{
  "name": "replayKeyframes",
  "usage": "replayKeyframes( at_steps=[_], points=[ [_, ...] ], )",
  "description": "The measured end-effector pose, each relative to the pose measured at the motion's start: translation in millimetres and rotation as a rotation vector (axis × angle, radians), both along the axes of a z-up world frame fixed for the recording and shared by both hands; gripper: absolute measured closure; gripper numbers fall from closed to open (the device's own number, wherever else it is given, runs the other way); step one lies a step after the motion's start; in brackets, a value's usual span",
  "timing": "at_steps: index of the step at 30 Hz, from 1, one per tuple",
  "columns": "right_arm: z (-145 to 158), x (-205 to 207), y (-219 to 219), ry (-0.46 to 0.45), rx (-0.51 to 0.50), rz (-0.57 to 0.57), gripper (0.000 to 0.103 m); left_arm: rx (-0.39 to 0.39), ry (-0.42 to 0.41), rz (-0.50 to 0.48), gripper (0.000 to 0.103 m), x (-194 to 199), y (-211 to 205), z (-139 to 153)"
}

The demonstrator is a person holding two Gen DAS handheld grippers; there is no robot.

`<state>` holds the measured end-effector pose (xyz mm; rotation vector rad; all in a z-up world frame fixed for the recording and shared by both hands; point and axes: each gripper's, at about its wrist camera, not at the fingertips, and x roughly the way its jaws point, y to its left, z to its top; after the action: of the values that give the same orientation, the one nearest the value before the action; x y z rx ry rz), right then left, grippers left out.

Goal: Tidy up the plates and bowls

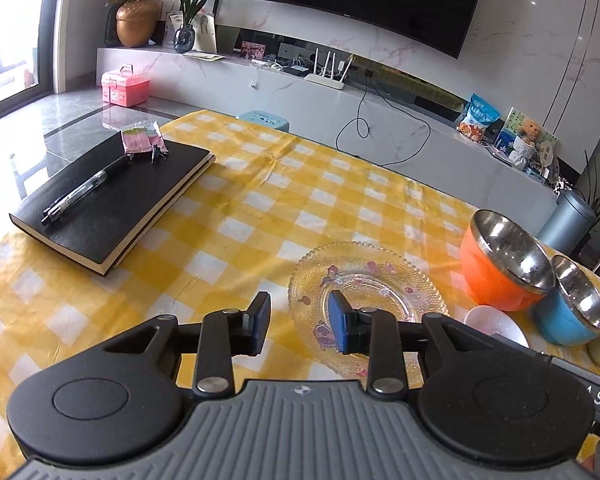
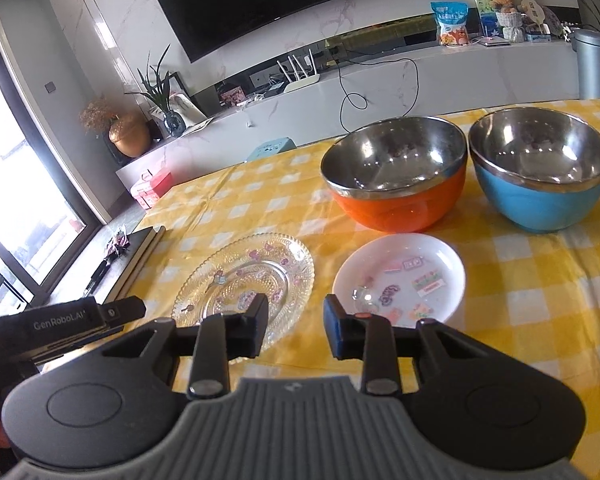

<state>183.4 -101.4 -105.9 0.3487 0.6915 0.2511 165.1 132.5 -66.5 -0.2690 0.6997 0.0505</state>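
Beaded clear glass plate [image 2: 244, 276], glossy white saucer [image 2: 400, 276], shiny steel-lined orange bowl [image 2: 396, 176], creased checked tablecloth [image 1: 240, 208]

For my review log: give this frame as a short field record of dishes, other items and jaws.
surface: yellow checked tablecloth
plates: glass plate; white plate, side by side
bowls: orange bowl; blue bowl, behind the plates
other: black notebook with pen
left gripper: jaws open, empty
right gripper: jaws open, empty

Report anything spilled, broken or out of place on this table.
Nothing spilled or broken. The glass plate, white dish, orange bowl and blue bowl sit upright and apart, unstacked.
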Motion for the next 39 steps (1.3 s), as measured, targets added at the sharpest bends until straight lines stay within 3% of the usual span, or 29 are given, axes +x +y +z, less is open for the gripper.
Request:
replayKeyframes(
  at_steps=[5,15,24,31,33,39],
  points=[
    [-6,29,10,-0.004,-0.057,0.033,0.074,-0.026,0.017,0.02,0.056,10,0,-12],
    [-18,69,13,0.004,-0.126,0.069,0.073,-0.028,0.047,0.036,0.054,20,-5,-25],
    [-31,81,24,0.05,-0.123,0.09,0.073,-0.044,0.053,0.055,0.054,21,-1,-28],
    [-35,77,30,0.06,-0.119,0.1,0.078,-0.057,0.053,0.06,0.055,20,2,-28],
    [-36,77,28,0.073,-0.099,0.1,0.086,-0.06,0.057,0.055,0.055,20,3,-29],
    [-38,75,24,0.096,-0.03,0.107,0.09,-0.067,0.084,0.061,0.069,21,5,-35]
  ],
)
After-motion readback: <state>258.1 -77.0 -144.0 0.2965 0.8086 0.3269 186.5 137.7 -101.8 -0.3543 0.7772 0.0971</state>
